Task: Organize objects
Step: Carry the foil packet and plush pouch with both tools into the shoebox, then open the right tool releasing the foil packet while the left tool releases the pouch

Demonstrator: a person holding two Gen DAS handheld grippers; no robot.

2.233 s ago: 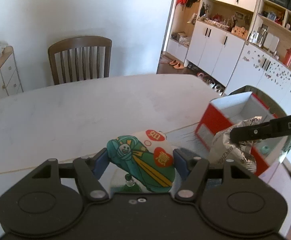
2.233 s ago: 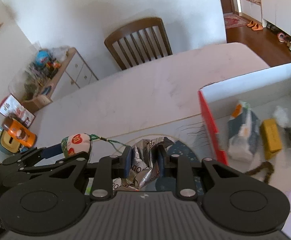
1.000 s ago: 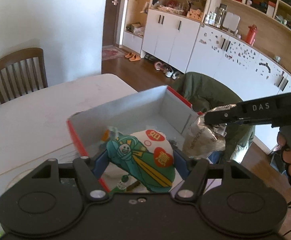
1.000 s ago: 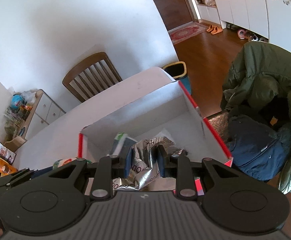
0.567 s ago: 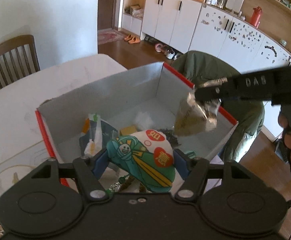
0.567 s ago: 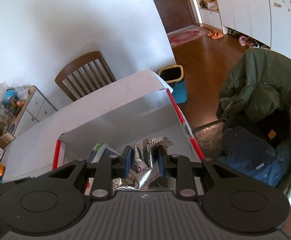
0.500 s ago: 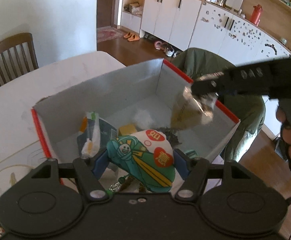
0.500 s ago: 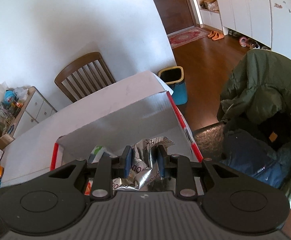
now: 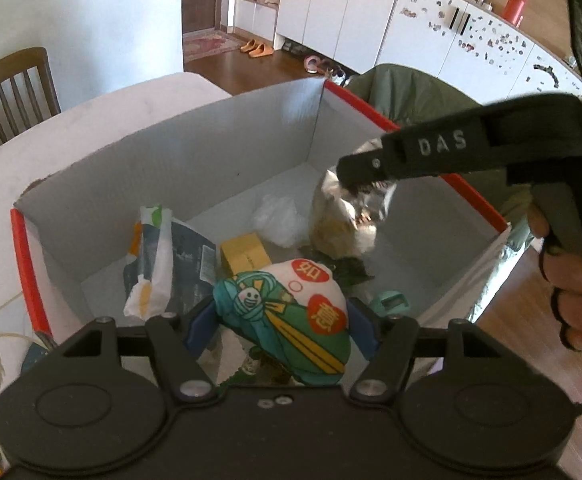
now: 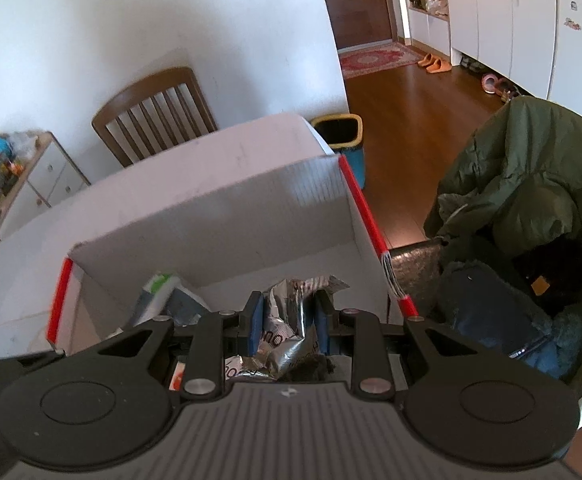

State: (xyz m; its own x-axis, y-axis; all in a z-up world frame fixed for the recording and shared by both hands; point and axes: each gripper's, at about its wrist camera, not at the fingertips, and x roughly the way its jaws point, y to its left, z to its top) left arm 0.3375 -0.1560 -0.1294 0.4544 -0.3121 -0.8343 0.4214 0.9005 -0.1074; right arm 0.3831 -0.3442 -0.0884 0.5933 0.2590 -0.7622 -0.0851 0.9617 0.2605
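Note:
My left gripper (image 9: 281, 322) is shut on a green and white stuffed pouch (image 9: 291, 308) with red hearts, held over the near side of the open red-rimmed cardboard box (image 9: 163, 160). Coming in from the right, my right gripper (image 9: 351, 172) holds a crumpled silver foil packet (image 9: 347, 220) that hangs inside the box near its right wall. In the right wrist view the foil packet (image 10: 287, 320) sits pinched between the blue pads of the right gripper (image 10: 287, 318), above the box (image 10: 211, 232) floor.
Lying in the box are a tissue pack (image 9: 147, 264), a dark packet (image 9: 191, 264), a yellow carton (image 9: 245, 254), white crumpled plastic (image 9: 279, 220) and a teal item (image 9: 389, 302). A green jacket (image 10: 531, 180) lies right of the box. A wooden chair (image 10: 155, 108) stands beyond the table.
Both grippers moved from the table to over the box. The right gripper has lowered the foil packet down inside it; the left still holds the pouch.

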